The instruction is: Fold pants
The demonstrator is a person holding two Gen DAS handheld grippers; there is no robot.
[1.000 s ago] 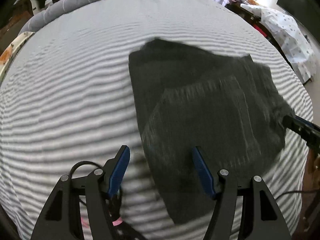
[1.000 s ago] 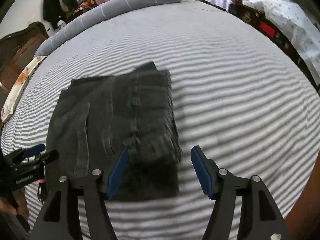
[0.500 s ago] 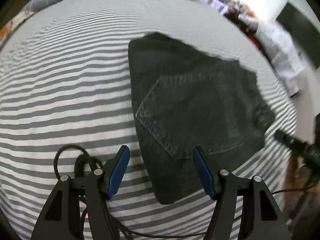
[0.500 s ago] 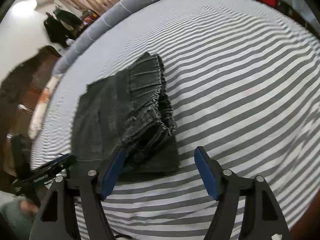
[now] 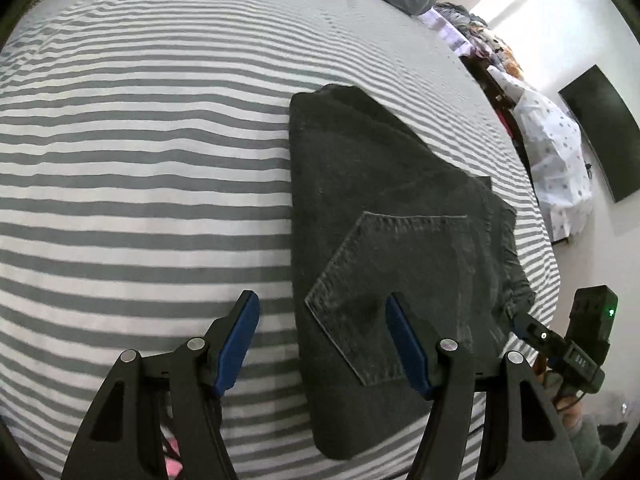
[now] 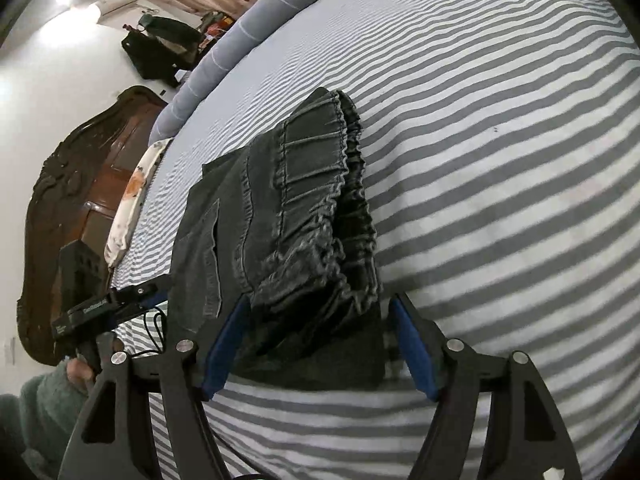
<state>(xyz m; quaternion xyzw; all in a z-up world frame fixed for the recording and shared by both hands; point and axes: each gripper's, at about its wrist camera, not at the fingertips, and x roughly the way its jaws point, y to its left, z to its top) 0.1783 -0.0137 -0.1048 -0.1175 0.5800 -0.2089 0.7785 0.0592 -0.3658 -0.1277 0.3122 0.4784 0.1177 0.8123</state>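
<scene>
Dark grey pants (image 5: 384, 208) lie folded into a thick rectangle on the striped bed sheet (image 5: 140, 200), back pocket up. My left gripper (image 5: 322, 308) hovers open over their near left edge, and that edge runs between its blue pads. In the right wrist view the gathered elastic waistband (image 6: 320, 200) faces me. My right gripper (image 6: 318, 304) is open around the near waistband corner, the right pad clear of the cloth. Each gripper shows at the other view's side: the right gripper (image 5: 524, 326), the left gripper (image 6: 148, 294).
A grey bolster (image 6: 256, 32) lies along the far side of the bed. A carved wooden headboard (image 6: 80, 184) and a floral pillow (image 6: 132, 196) stand left. A dark screen (image 5: 600, 132) and a cloth-covered stand (image 5: 556, 168) sit beyond the bed's right edge. A sleeve (image 6: 44, 408) shows.
Both grippers have dropped closer to the pants and rolled. The right one has come in around the waistband corner. The folded pants have not moved.
</scene>
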